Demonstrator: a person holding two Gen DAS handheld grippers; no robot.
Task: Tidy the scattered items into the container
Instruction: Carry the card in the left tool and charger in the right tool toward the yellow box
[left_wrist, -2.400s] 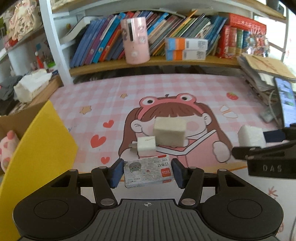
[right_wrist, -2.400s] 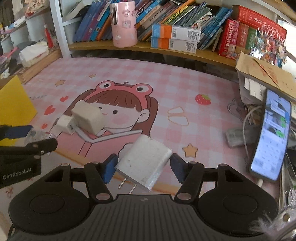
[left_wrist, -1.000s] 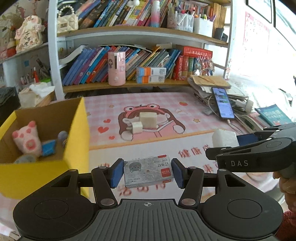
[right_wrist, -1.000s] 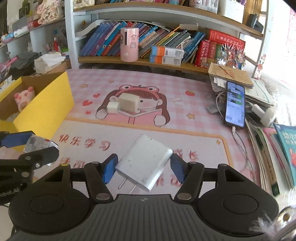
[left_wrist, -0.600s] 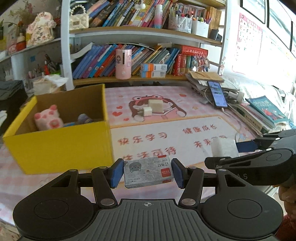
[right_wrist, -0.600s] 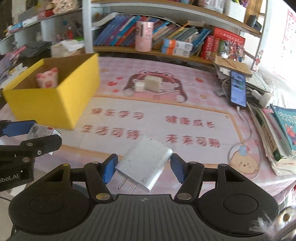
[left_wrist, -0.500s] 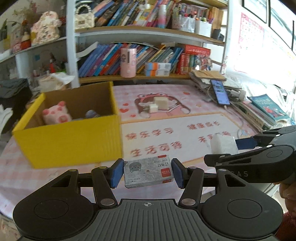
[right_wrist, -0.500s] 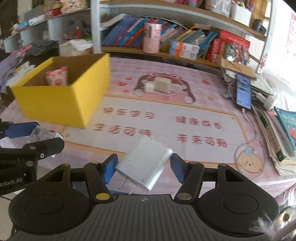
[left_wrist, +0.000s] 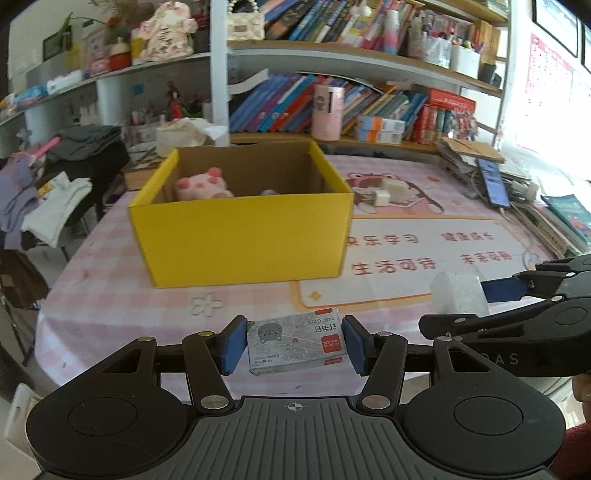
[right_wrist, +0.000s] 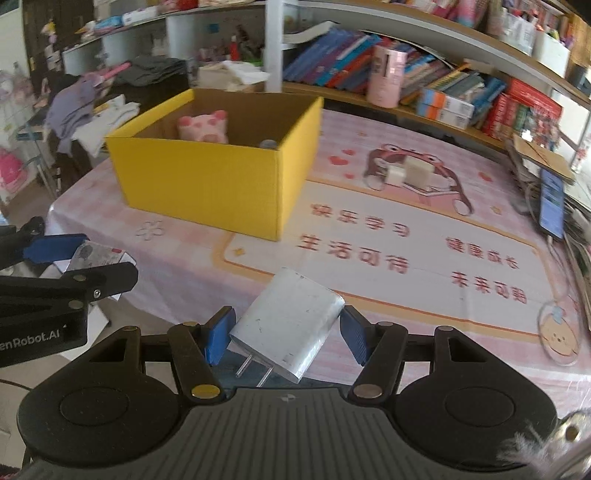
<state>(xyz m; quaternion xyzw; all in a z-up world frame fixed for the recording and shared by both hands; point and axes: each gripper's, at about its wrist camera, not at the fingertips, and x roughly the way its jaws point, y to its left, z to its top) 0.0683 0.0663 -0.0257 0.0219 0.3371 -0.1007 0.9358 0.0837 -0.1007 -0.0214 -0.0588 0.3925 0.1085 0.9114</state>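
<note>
Partway through, judging by the layout. Inside the yellow box (left_wrist: 240, 236): a pink plush pig (left_wrist: 203, 183) and a small grey item beside it, too hidden to identify. Held clear of the box, on its near side and not yet over the opening: a grey staple box (left_wrist: 296, 342) clamped between the pads of the left gripper (left_wrist: 293, 345), and a white wall charger (right_wrist: 288, 323), prongs toward the camera, clamped crosswise in the right gripper (right_wrist: 287, 334). Both loads lifted off the tabletop (left_wrist: 110, 295), neither one touching the box. Left lying beyond the box's far right corner, on the cartoon mat (right_wrist: 424, 236): a small white plug (right_wrist: 394, 175) and a beige cube (right_wrist: 418, 170), touching each other. Probably remaining: two drops into the box, then a return trip for that last pair.
</note>
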